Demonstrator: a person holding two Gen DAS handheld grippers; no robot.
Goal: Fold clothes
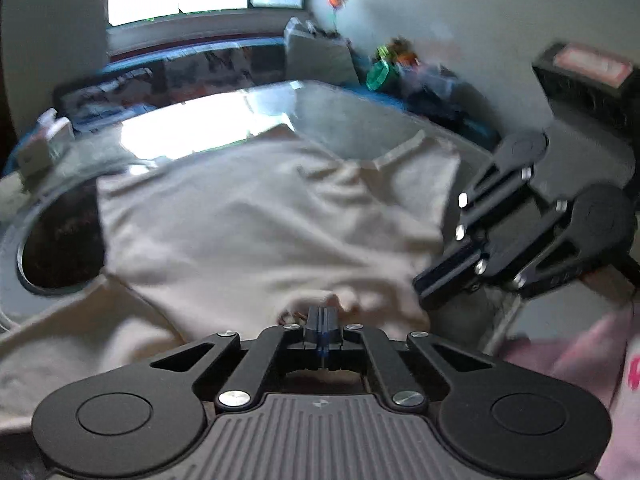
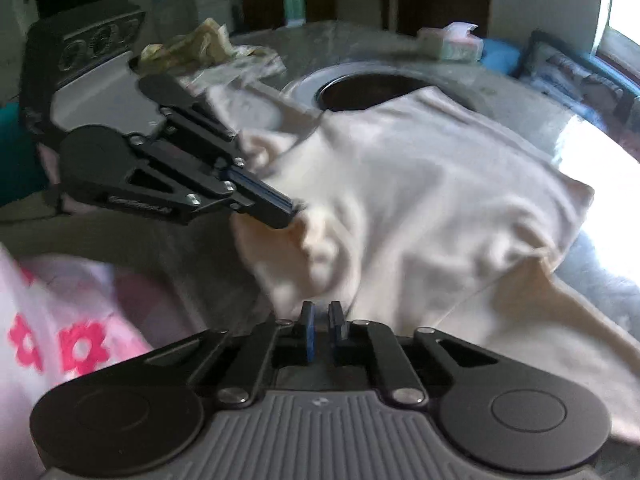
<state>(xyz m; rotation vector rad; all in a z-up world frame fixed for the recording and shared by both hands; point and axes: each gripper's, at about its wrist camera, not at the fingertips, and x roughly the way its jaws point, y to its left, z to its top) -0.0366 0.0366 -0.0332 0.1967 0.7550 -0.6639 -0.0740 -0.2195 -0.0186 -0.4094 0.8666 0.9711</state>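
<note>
A cream shirt (image 1: 256, 216) lies spread over a glossy grey table (image 1: 360, 120); the right wrist view shows the same shirt (image 2: 420, 200). My left gripper (image 1: 323, 314) is shut on a bunched edge of the shirt near me. From the right wrist view, the left gripper (image 2: 290, 212) pinches that fold and holds it a little above the table. My right gripper (image 2: 321, 318) is at the shirt's near edge, its fingers a narrow gap apart with no cloth visibly between them. In the left wrist view, the right gripper (image 1: 424, 292) is beside the shirt's right edge.
A dark round opening with a metal rim (image 2: 360, 92) sits in the table, partly under the shirt. A tissue box (image 2: 452, 44) and crumpled paper (image 2: 188, 48) lie at the far side. Pink flowered fabric (image 2: 60, 340) on the person is close by.
</note>
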